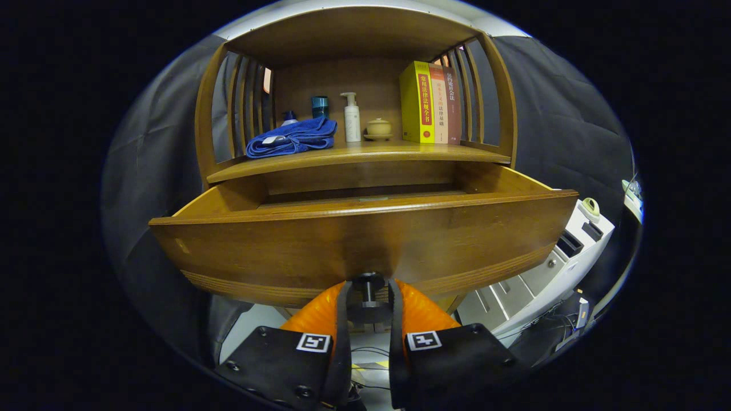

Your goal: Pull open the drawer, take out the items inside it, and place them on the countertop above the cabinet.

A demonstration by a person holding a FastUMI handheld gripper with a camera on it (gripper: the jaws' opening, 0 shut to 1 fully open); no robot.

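At the bottom centre of the frame, the hand-held gripper (pixel 368 297) is clenched on the dark drawer knob (pixel 368 283), one finger pressing each side of it. The wooden drawer (pixel 365 240) is pulled well out across the middle of the frame, its front panel close ahead of the fingers. Its inside is mostly hidden behind the front rim, so I cannot tell what items lie in it.

The risks from here: pulling further could draw the drawer off its runners and tip it, since it already stands far out from the cabinet. Letting go and lifting too steeply could catch the fingers on the rim. A blind reach into the drawer could also miss or knock the items.

The countertop (pixel 365 153) above, in the upper middle, already carries a blue towel (pixel 292 138), a teal cup (pixel 320 106), a pump bottle (pixel 352 118), a small lidded jar (pixel 378 128) and a row of books (pixel 429 103), so free space lies mainly along its front edge.

The gripper sits low, below the drawer front, pointing roughly level and slightly upward at the knob.
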